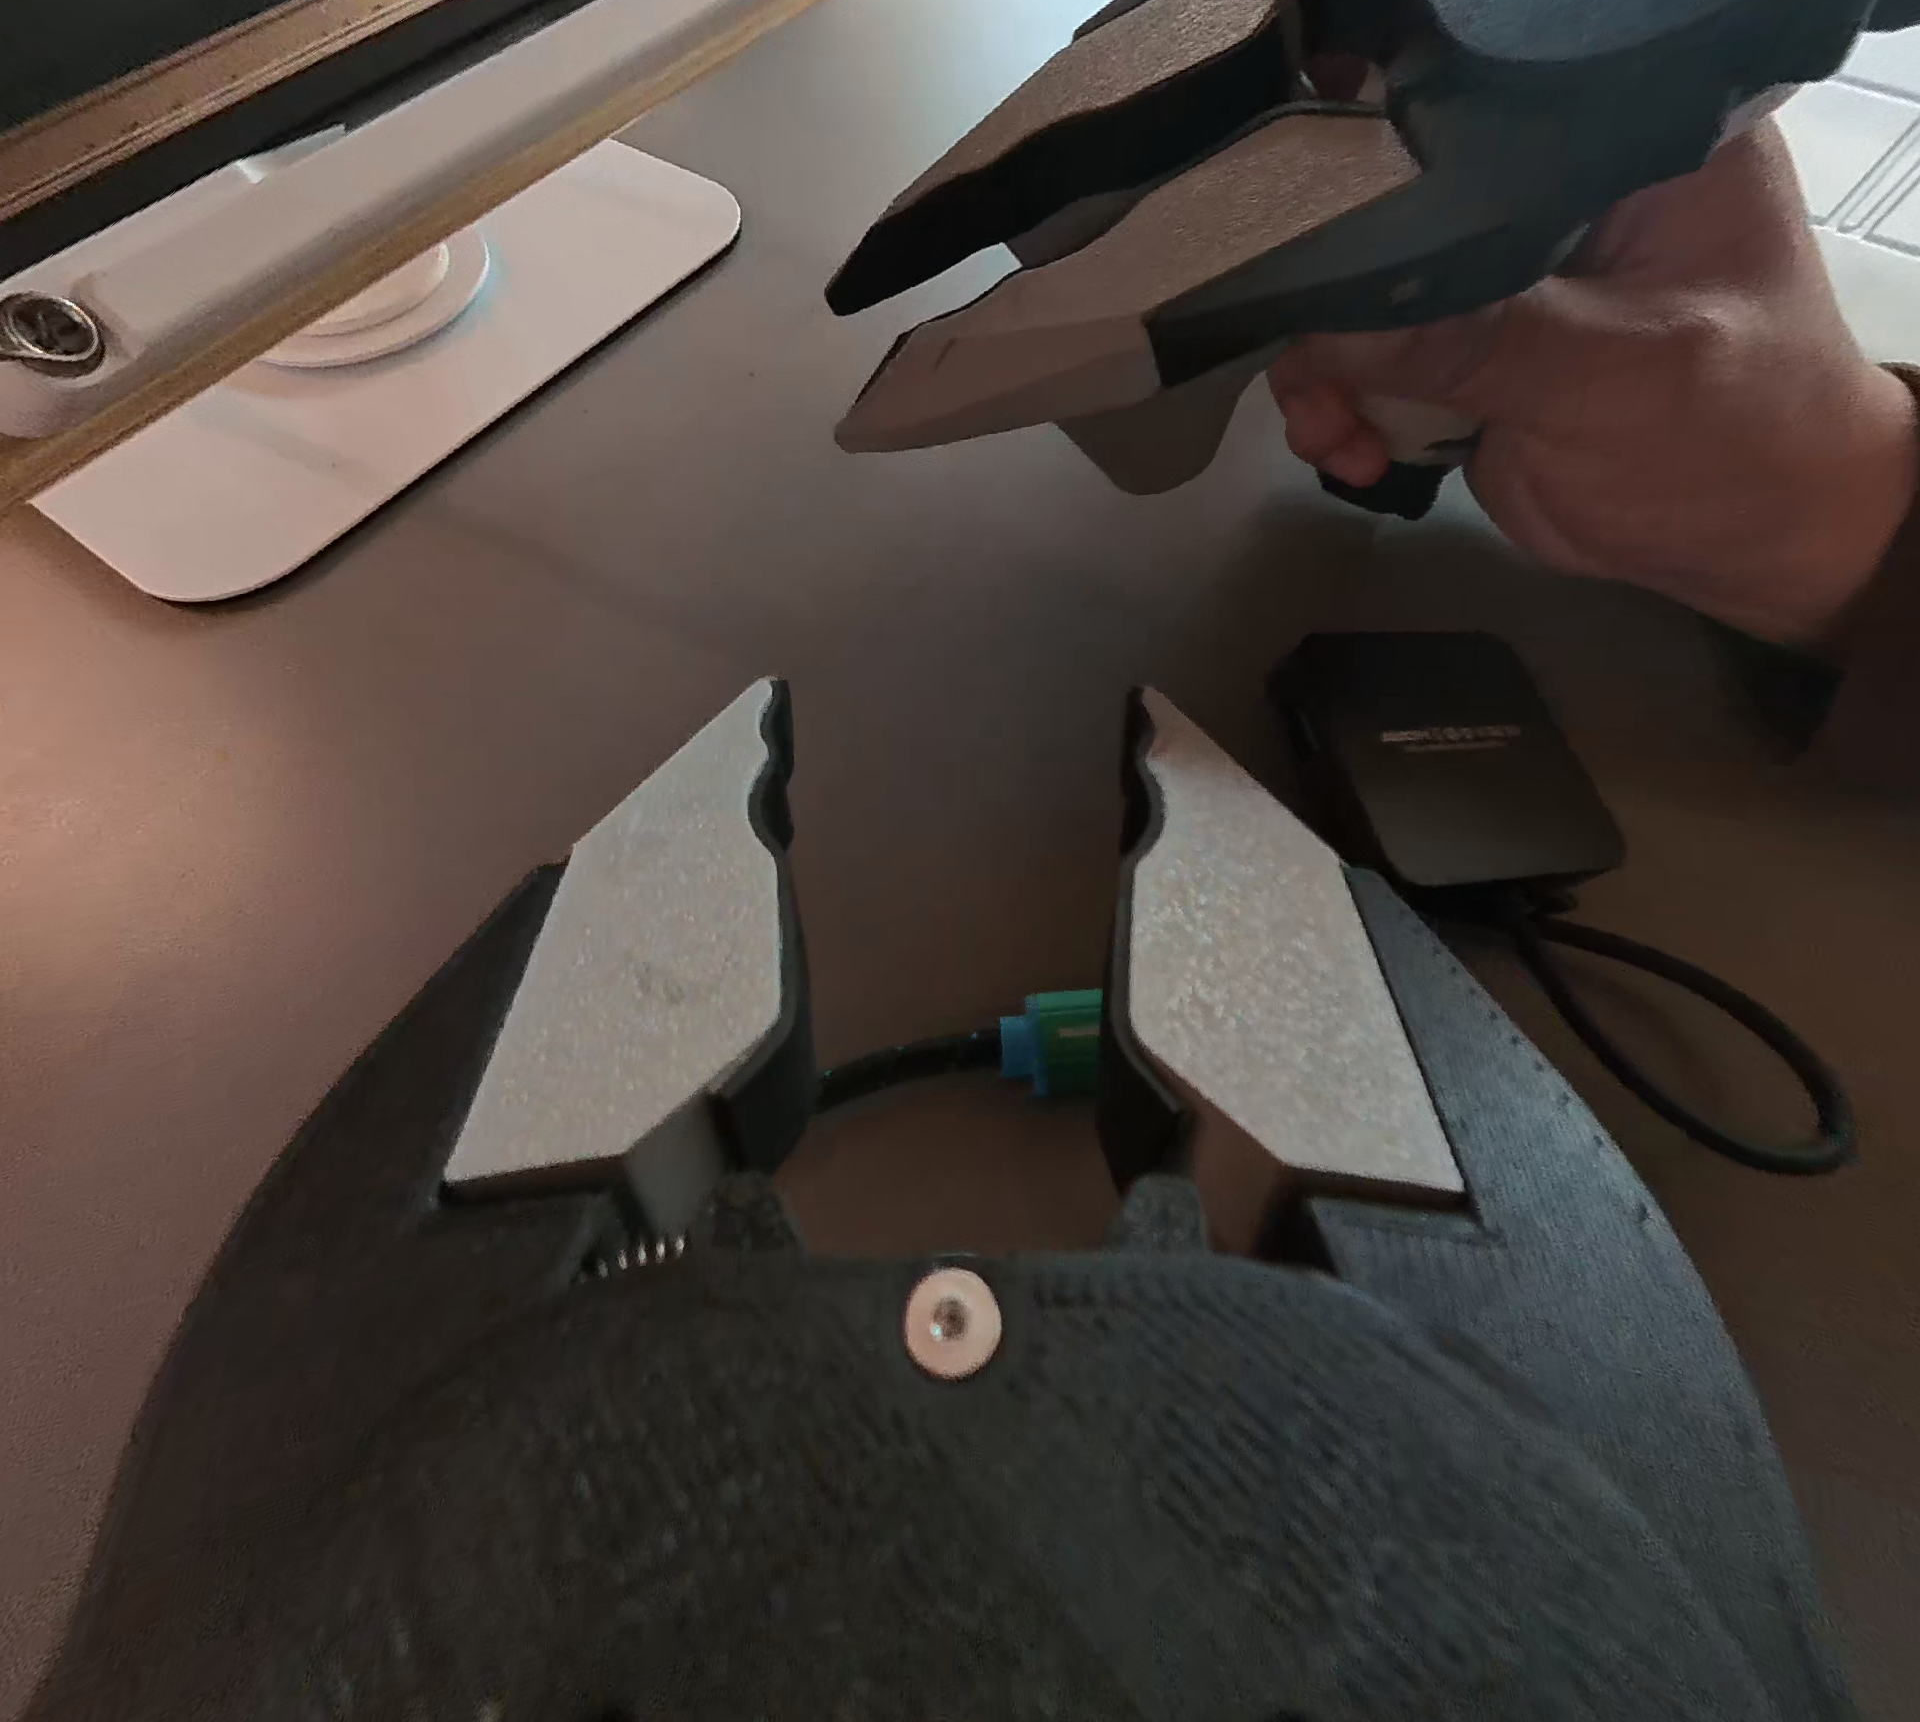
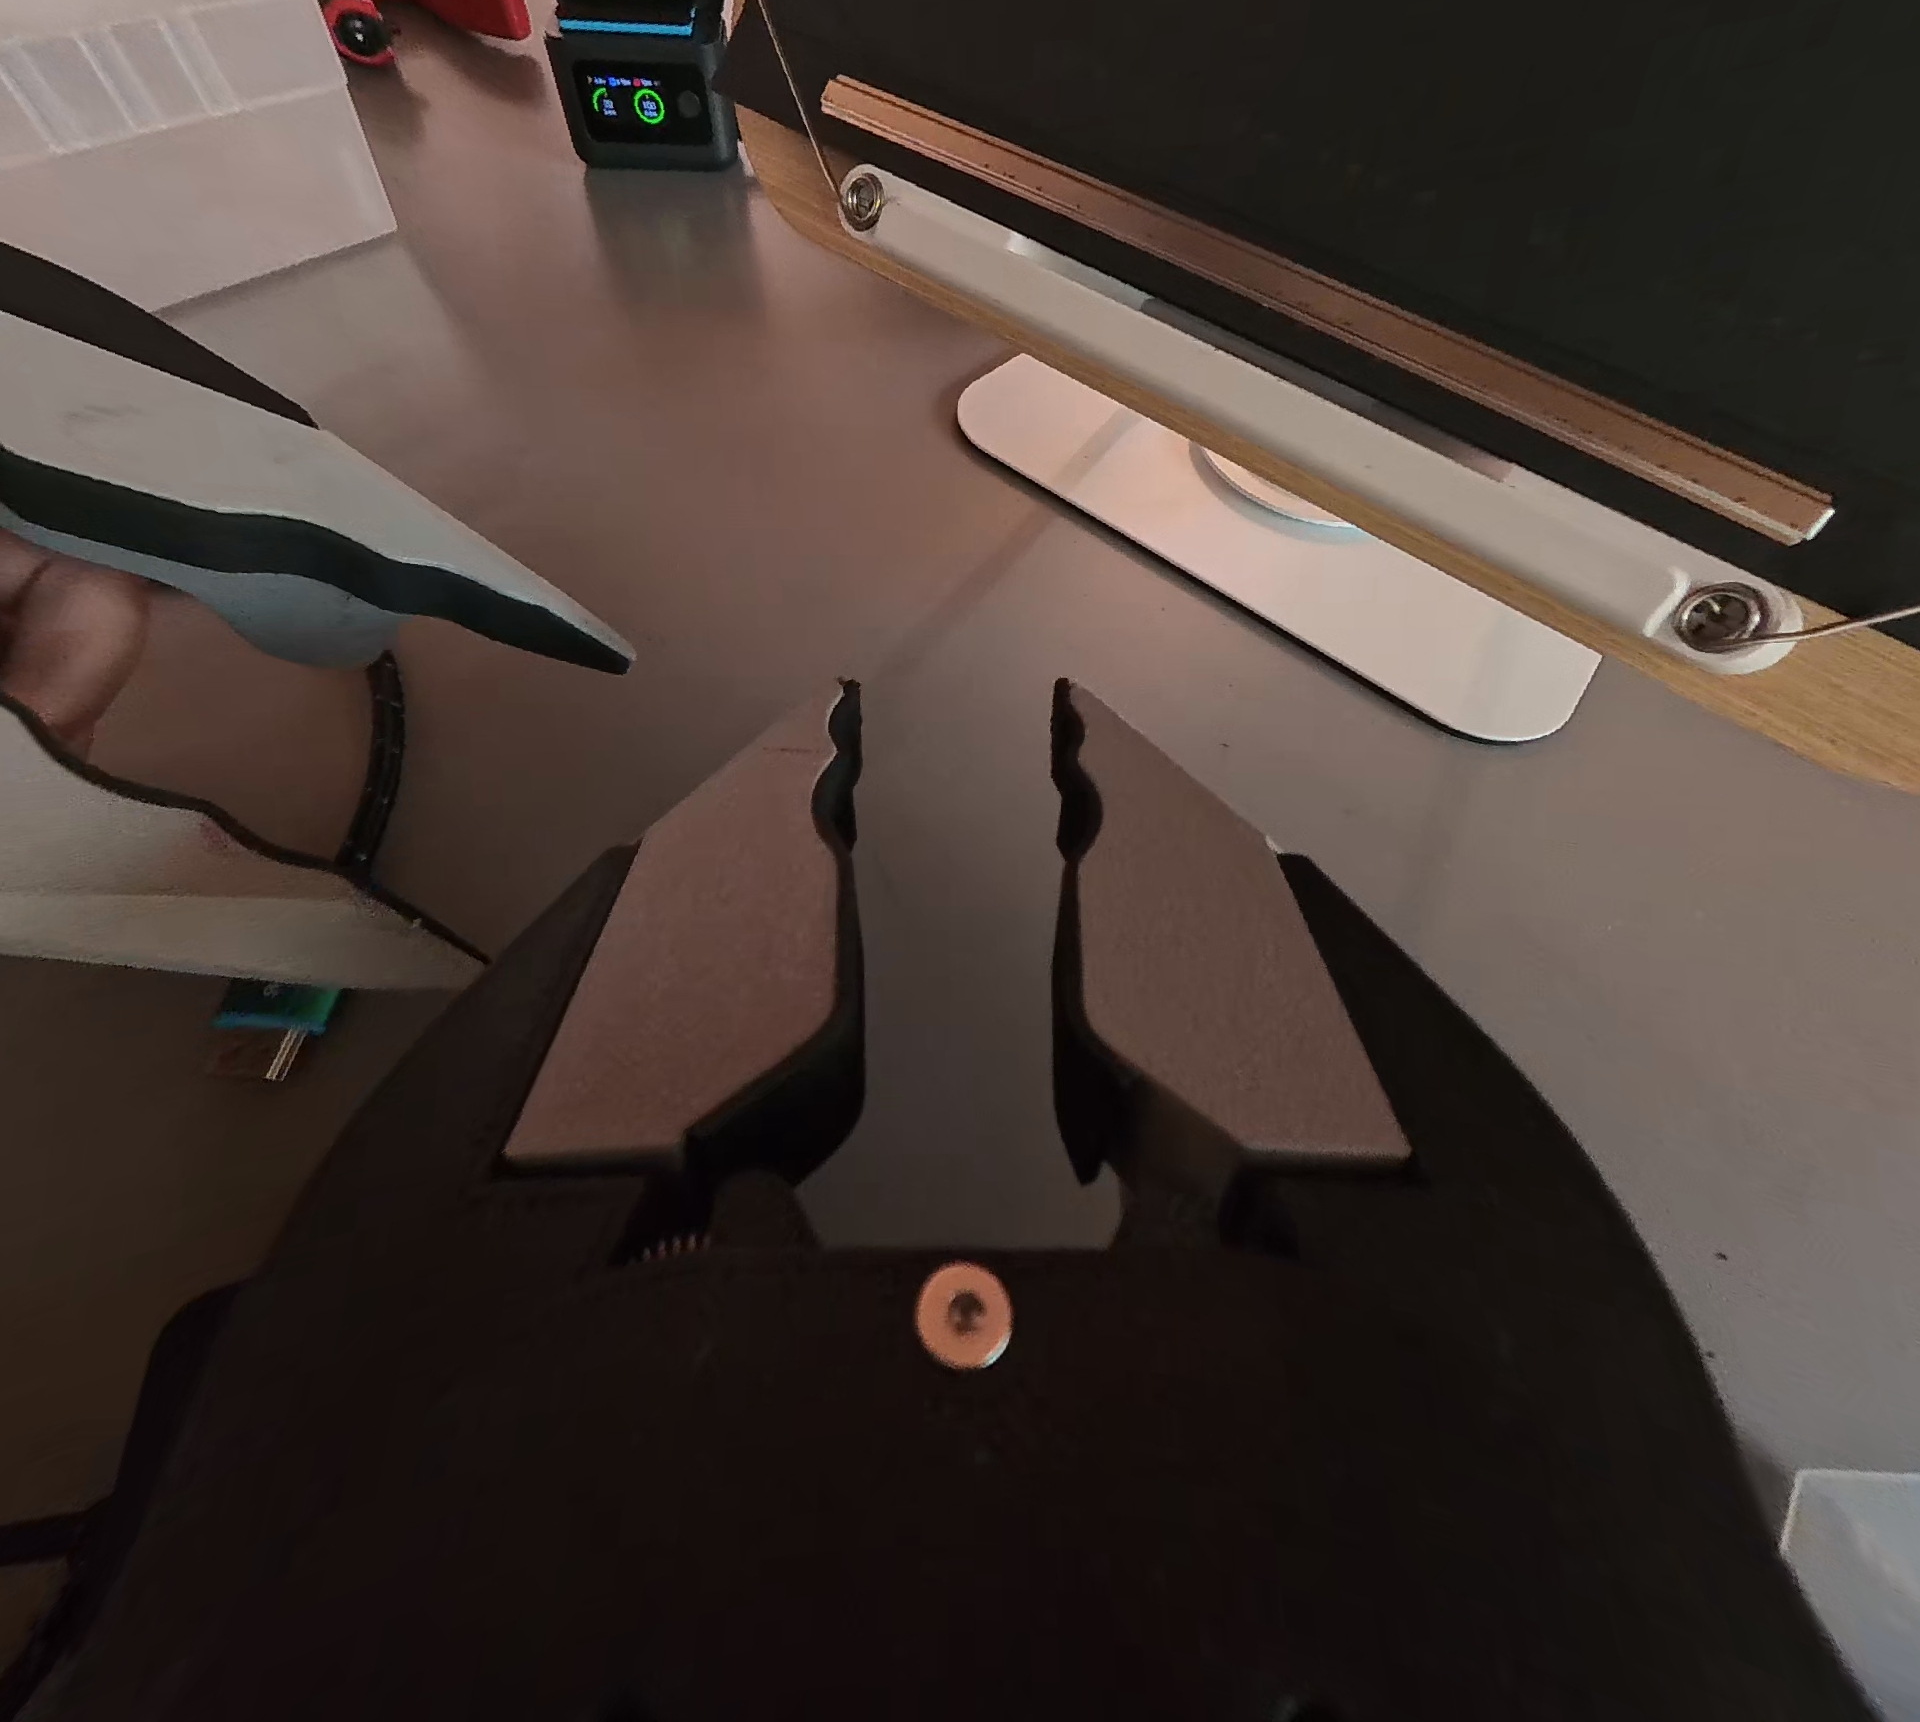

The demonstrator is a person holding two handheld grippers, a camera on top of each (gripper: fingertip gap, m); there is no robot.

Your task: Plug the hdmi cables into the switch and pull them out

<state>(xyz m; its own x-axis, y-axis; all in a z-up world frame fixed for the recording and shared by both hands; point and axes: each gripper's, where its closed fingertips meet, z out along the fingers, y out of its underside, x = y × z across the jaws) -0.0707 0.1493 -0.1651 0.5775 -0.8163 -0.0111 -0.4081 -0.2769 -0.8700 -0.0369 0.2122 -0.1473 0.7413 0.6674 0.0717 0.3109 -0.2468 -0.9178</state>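
Green-tagged, the black braided HDMI cable plug (image 1: 1055,1044) lies flat beneath our spread, empty left gripper (image 1: 956,716), its long axis running 9 to 3 o'clock. The black rectangular switch (image 1: 1444,753) sits at 3 o'clock. The right gripper (image 2: 954,696), spread and empty, hovers farther off.

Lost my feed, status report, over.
Left gripper and right gripper open, empty. Green HDMI plug loose on table; switch beside it. Nothing blocking.
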